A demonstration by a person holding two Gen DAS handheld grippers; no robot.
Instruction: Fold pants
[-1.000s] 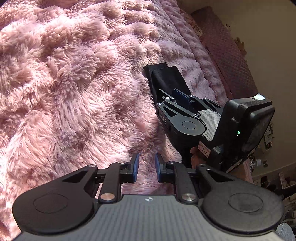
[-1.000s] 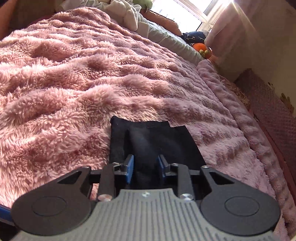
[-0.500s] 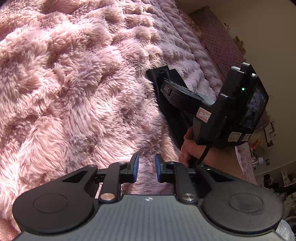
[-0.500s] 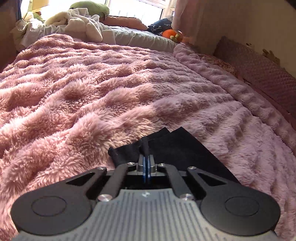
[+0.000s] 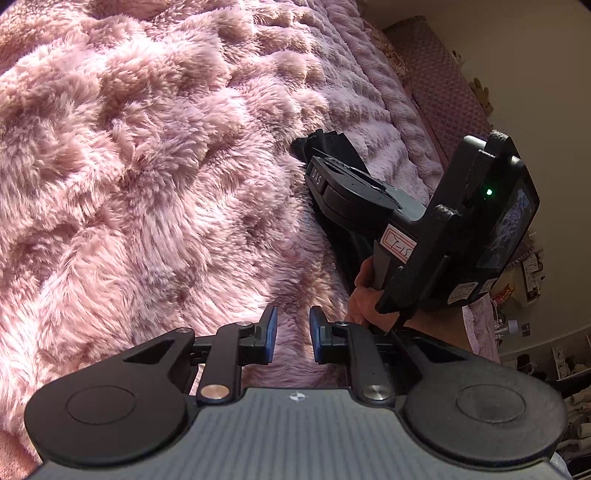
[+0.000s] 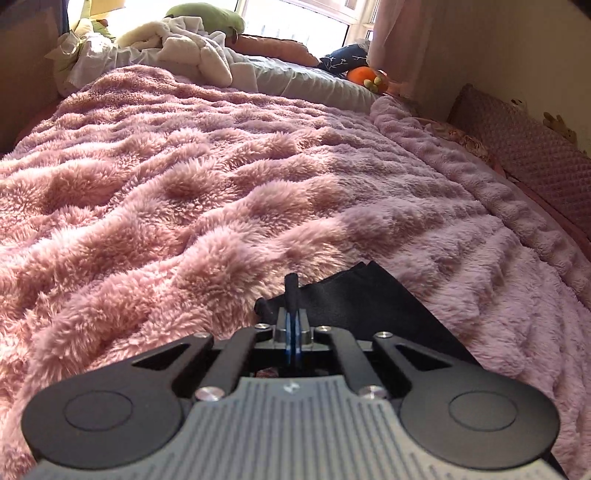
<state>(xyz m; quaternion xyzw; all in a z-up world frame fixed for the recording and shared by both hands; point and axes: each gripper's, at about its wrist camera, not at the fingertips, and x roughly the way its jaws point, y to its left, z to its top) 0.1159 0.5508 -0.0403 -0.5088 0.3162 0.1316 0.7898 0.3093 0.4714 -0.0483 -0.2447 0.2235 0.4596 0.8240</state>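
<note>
Black pants point(image 6: 354, 302) lie on a fluffy pink blanket point(image 6: 184, 192), stretching toward the lower right in the right wrist view. My right gripper point(image 6: 292, 319) is shut on a pinched ridge of the black cloth near its far end; a fold of fabric sticks up between the blue pads. In the left wrist view the pants point(image 5: 332, 142) show only as a dark end past the right gripper's body point(image 5: 354, 184), which a hand point(image 5: 364, 295) holds. My left gripper point(image 5: 291, 332) hovers over bare blanket point(image 5: 147, 166), left of the pants, its jaws a little apart with nothing between them.
White bedding point(image 6: 184, 48), a green plush point(image 6: 207, 14) and an orange plush point(image 6: 365, 77) lie at the head of the bed. A quilted pink headboard or cushion point(image 6: 524, 155) runs along the right edge by the wall. Cluttered shelves point(image 5: 535, 295) stand beyond the bed.
The right gripper's jaws went from apart around the black cloth to shut on a pinch of it, and the gripper rolled. The left gripper stayed put.
</note>
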